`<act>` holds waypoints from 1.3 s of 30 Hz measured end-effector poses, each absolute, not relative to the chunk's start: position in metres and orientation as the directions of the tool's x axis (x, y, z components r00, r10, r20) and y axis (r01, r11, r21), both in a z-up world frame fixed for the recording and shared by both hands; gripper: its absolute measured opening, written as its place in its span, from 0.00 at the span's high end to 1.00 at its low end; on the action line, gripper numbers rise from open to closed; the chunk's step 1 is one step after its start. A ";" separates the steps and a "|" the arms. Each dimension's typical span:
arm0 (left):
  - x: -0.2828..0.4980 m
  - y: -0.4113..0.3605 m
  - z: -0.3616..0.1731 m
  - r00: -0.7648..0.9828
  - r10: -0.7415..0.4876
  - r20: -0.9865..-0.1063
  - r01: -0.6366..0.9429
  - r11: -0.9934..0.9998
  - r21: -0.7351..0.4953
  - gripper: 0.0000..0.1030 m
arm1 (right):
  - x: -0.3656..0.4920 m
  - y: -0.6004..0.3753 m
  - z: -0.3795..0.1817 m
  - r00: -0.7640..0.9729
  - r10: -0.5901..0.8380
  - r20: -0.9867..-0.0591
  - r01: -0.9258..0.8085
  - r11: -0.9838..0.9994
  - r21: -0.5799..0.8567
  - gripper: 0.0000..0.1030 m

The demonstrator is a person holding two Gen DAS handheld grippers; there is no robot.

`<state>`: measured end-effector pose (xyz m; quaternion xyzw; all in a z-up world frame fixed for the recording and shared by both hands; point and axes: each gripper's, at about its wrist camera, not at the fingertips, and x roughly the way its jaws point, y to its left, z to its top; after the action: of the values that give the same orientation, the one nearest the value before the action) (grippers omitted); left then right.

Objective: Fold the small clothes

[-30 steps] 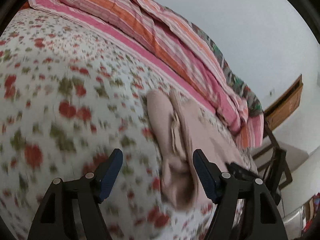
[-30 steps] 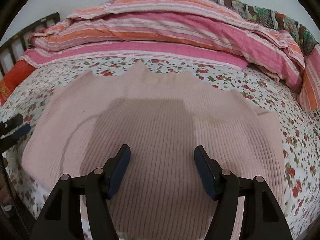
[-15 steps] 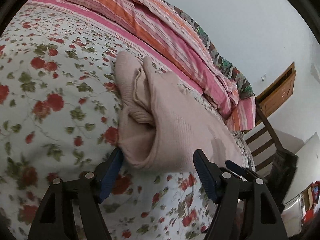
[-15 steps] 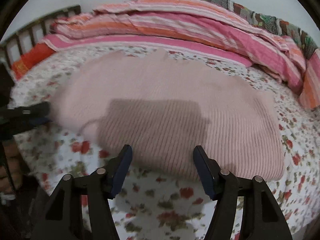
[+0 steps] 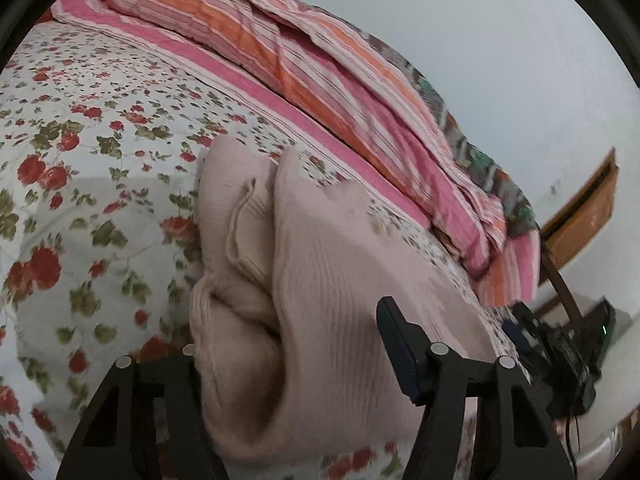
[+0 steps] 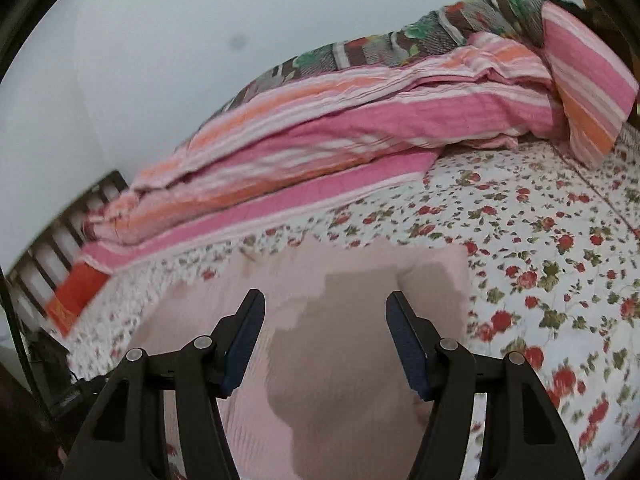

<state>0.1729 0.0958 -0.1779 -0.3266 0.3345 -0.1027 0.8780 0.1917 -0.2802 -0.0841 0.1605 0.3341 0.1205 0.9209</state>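
A pale pink ribbed knit garment (image 5: 320, 280) lies folded on the flowered bedsheet (image 5: 80, 168). My left gripper (image 5: 296, 344) is open with the garment's bunched folded edge between its fingers; the left finger is hidden behind the cloth. In the right wrist view the same garment (image 6: 320, 360) lies flat under my right gripper (image 6: 324, 340), which is open and empty, held above the cloth with its shadow on it.
A pink and orange striped quilt (image 6: 360, 128) is heaped along the far side of the bed by the wall. A dark slatted bed frame (image 6: 52, 252) is at the left. A wooden chair or frame (image 5: 580, 216) stands past the bed's end.
My left gripper has moved forward so the garment's folded edge is now between its fingers. My right gripper has swung right and tilted, over the garment's right part.
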 end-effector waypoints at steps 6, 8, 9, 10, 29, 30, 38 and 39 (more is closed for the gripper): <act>0.190 0.100 -0.178 0.785 -0.300 -0.543 -0.158 0.750 -0.643 0.56 | 0.191 -0.309 -0.100 0.767 0.330 -0.550 -0.100 0.909 0.406 0.39; 0.194 0.102 -0.173 0.794 -0.257 -0.551 -0.195 0.751 -0.631 0.73 | 0.194 -0.321 -0.103 0.763 0.328 -0.557 -0.082 0.904 0.421 0.39; 0.196 0.103 -0.170 0.797 -0.241 -0.554 -0.204 0.755 -0.623 0.74 | 0.193 -0.327 -0.104 0.766 0.326 -0.554 -0.075 0.901 0.427 0.39; 0.197 0.102 -0.166 0.798 -0.237 -0.555 -0.206 0.758 -0.619 0.76 | 0.193 -0.335 -0.105 0.770 0.322 -0.551 -0.065 0.899 0.433 0.39; 0.216 -0.147 -0.055 0.823 -0.128 -0.553 -0.014 0.969 -0.245 0.79 | 0.149 -0.445 -0.096 0.841 0.185 -0.509 0.100 0.871 0.482 0.39; 0.216 -0.164 -0.063 0.814 -0.136 -0.564 0.005 0.974 -0.228 0.79 | 0.150 -0.449 -0.096 0.841 0.182 -0.510 0.106 0.868 0.484 0.39; 0.193 -0.244 -0.131 0.762 -0.190 -0.619 0.183 0.980 -0.076 0.50 | 0.143 -0.479 -0.096 0.843 0.202 -0.499 0.104 0.849 0.519 0.39; 0.191 -0.240 -0.128 0.733 -0.266 -0.626 0.241 0.962 -0.127 0.43 | 0.144 -0.480 -0.097 0.840 0.209 -0.501 0.104 0.844 0.526 0.39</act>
<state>0.1913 -0.2397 -0.1279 -0.0188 0.3392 -0.1362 0.9306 0.1442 -0.4800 -0.0972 0.2777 0.2816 0.0286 0.9180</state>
